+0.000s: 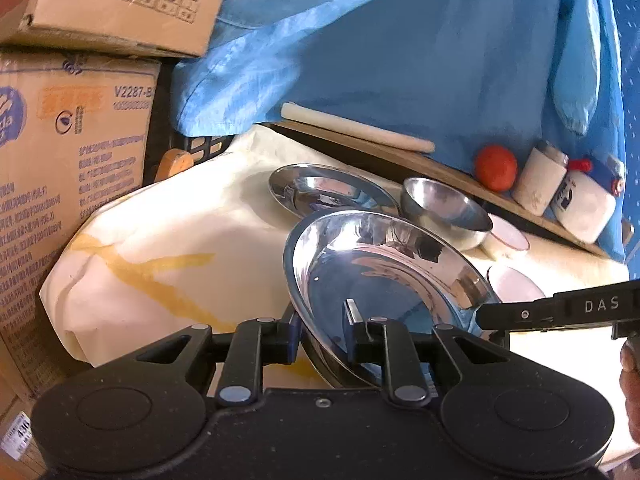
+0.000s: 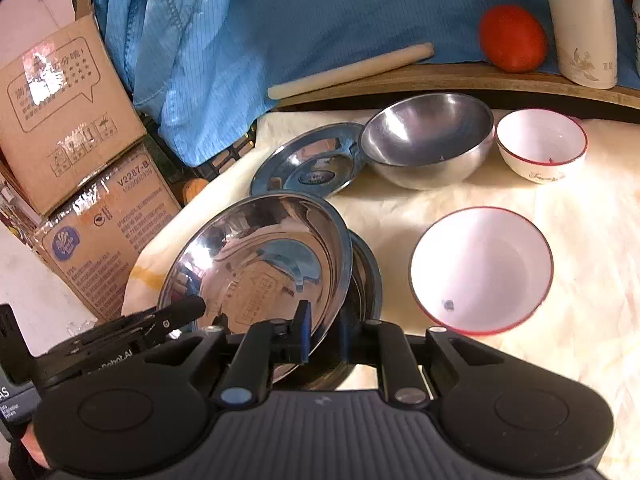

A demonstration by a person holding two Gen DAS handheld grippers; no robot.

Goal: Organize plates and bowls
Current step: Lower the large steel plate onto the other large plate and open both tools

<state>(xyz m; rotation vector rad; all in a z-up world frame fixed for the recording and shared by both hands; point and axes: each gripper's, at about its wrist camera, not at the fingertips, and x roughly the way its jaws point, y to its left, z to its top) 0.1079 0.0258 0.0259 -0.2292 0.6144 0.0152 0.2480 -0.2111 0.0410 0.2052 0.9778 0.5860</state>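
Right wrist view has the steel plate [image 2: 256, 264] tilted up on edge near the front left corner of the cloth-covered table [image 2: 580, 240], leaning over a second plate [image 2: 366, 276] that lies flat beneath it. Both claws pinch the tilted plate's rim: the right gripper [image 2: 324, 334] has it between its blue pads at the near edge, and the left gripper [image 1: 322, 330] clamps the rim on the other side, one finger [image 1: 352, 312] inside the dish.

As I judge it, the grips are the weak point. Polished steel is slick, the rim is thin, and if either claw lets go before the plate is seated, it could slide off the lower plate, clatter down, or skate toward the table's left edge where the cardboard boxes [image 2: 80, 152] stand.

Farther back a third steel plate [image 2: 308, 164] lies flat, touching a deep steel bowl [image 2: 430, 140] with a duller, brushed inside. To the right sit two white bowls with red rims, the larger [image 2: 482, 270] nearer the front, the smaller [image 2: 542, 144] just beside the steel bowl. All are round and smooth; the cloth is cream, crumpled and stained yellow.
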